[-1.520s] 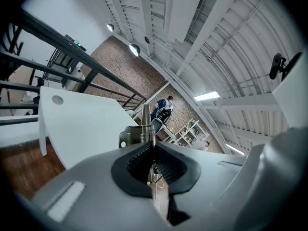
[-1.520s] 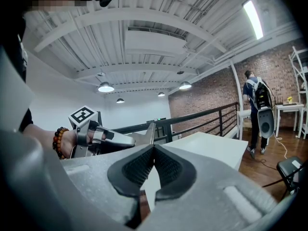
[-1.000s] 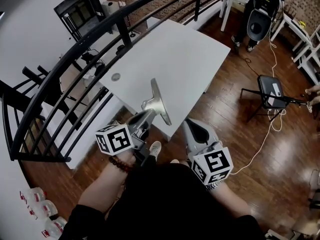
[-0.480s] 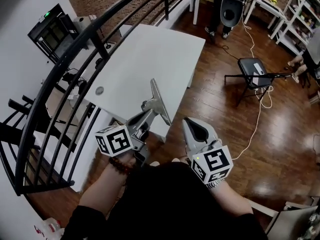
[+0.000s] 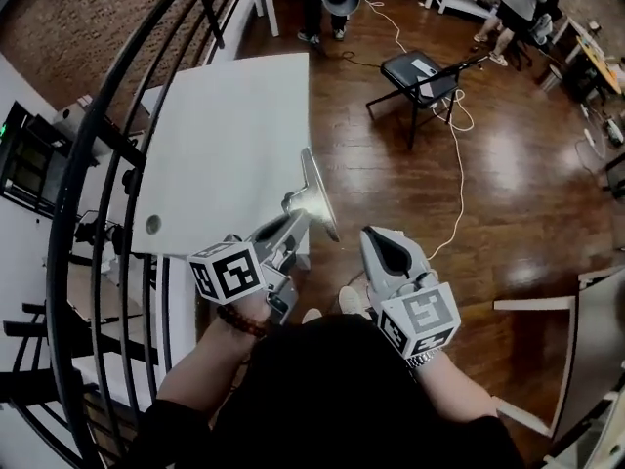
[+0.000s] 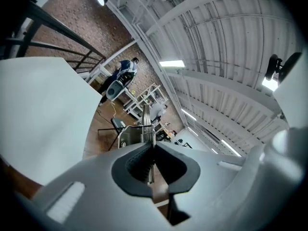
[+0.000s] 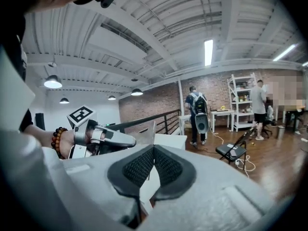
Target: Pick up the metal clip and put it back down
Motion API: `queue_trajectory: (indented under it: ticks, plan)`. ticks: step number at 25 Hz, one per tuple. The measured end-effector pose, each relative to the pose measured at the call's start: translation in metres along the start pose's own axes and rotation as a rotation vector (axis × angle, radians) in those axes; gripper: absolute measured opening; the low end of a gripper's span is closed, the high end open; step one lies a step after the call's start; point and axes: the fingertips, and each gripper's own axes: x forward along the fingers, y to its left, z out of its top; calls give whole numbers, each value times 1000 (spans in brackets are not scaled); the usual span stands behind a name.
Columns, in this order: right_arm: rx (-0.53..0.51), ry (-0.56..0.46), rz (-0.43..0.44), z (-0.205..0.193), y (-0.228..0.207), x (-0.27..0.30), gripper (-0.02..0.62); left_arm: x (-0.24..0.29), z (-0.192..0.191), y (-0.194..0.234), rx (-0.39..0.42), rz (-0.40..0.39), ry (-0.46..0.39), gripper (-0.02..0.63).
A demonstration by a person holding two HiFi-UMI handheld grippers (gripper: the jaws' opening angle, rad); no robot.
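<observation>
The metal clip (image 5: 314, 195) is a large silver spring clip. It hangs in the air over the near edge of the white table (image 5: 225, 135), with my left gripper (image 5: 293, 219) shut on its handle. In the left gripper view the clip (image 6: 143, 128) sticks straight out from between the closed jaws of the left gripper (image 6: 151, 147). My right gripper (image 5: 377, 238) hovers to the right of the clip, shut and holding nothing. In the right gripper view, the right gripper (image 7: 154, 148) has its pads together, and the left gripper (image 7: 126, 139) shows at the left.
A black metal railing (image 5: 103, 154) curves along the table's left side. A black folding chair (image 5: 420, 71) stands on the wooden floor at the back, with a white cable (image 5: 459, 164) trailing from it. People stand by white shelves (image 7: 240, 105) at the far end.
The head view has swung to the right, so the table and railing now lie further left. Both grippers keep their places in the view, and the clip stays held in the left one.
</observation>
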Motion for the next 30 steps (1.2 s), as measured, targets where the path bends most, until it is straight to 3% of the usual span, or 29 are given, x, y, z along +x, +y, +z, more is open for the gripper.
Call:
queue_trajectory:
  ticks: [6, 15, 30]
  plan:
    - [64, 4, -234, -26, -8, -51, -11, 22, -48, -26, 13, -155, 193, 21]
    - [131, -18, -502, -51, -43, -150, -11, 61, -124, -94, 46, -333, 392, 21]
    - [230, -111, -803, -117, -76, -397, -11, 83, -322, -268, 149, -529, 642, 21]
